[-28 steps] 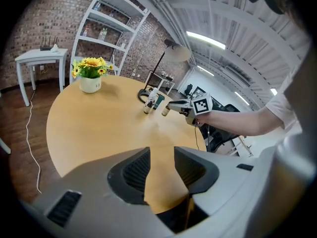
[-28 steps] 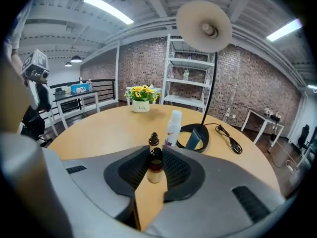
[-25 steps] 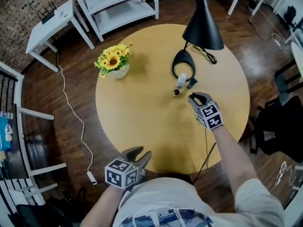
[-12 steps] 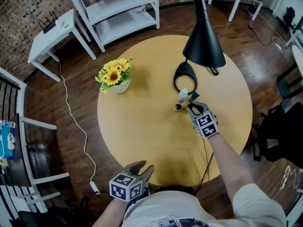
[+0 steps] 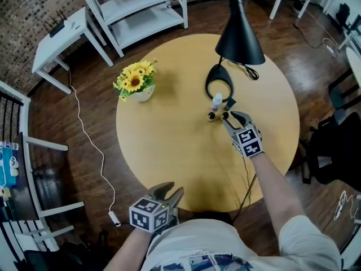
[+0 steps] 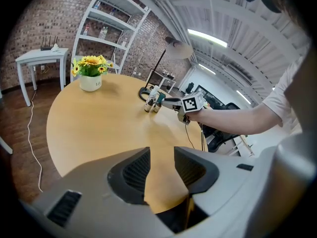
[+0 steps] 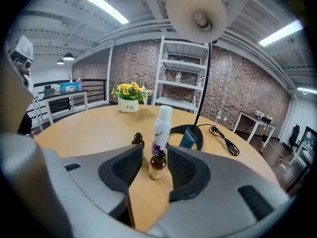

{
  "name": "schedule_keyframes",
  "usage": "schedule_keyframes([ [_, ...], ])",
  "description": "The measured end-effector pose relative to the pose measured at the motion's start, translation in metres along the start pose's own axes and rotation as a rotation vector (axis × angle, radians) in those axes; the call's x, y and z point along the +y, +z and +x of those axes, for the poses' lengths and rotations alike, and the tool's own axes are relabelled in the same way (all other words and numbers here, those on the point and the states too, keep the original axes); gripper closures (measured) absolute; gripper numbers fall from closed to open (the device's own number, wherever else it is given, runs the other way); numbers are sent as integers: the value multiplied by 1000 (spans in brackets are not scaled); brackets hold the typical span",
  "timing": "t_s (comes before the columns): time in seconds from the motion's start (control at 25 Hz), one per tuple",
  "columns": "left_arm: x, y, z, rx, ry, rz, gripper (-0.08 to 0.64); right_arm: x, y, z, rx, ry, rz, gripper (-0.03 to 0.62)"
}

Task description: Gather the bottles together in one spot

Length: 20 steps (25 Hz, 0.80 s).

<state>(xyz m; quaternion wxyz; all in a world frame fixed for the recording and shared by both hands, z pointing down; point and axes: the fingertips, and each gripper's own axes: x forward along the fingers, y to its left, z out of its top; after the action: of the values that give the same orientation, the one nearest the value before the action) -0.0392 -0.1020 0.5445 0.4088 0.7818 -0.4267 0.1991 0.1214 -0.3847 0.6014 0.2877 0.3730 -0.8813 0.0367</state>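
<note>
Three bottles stand close together beside the lamp base: a tall white spray bottle [image 7: 161, 125], a small dark dropper bottle [image 7: 138, 142] and a small amber bottle [image 7: 157, 165]. The head view shows the white bottle [image 5: 216, 100] and the dark bottle [image 5: 211, 116] near the lamp. My right gripper [image 7: 154, 157] has its jaws opening; the amber bottle stands on the table between them, and the pads do not press on it. That gripper [image 5: 228, 116] sits just right of the group. My left gripper [image 5: 169, 192] hovers at the table's near edge, open and empty.
A black desk lamp has its ring base [image 5: 219, 86] behind the bottles and its shade [image 5: 241, 35] overhead. A teal object [image 7: 187, 138] leans at the base. A sunflower pot [image 5: 134, 79] stands on the round wooden table [image 5: 169, 145] at left. White shelving [image 5: 135, 10] stands beyond.
My right gripper carried the amber bottle up to the other two bottles, and its jaws have spread apart around it. The left gripper has hardly moved.
</note>
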Motion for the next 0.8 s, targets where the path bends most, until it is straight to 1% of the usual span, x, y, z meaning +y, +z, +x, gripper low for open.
schedule_keyframes([
  [0.16,-2,-3,-8,-16,-17,29,402,14,7,-44,-26,-32,37,405],
  [0.32,-9,-7,-21,-33,-56,74,402,55,8,-101,-47,-39,84,407],
  [0.52,-9,-17,-54,-65,-88,137,402,147,10,-183,-71,-14,165,407],
  [0.68,-10,-31,-85,-84,-114,187,402,226,-1,-234,-41,11,249,405],
  [0.8,-15,-51,-106,-85,-133,216,402,278,-9,-269,-31,-3,276,405],
])
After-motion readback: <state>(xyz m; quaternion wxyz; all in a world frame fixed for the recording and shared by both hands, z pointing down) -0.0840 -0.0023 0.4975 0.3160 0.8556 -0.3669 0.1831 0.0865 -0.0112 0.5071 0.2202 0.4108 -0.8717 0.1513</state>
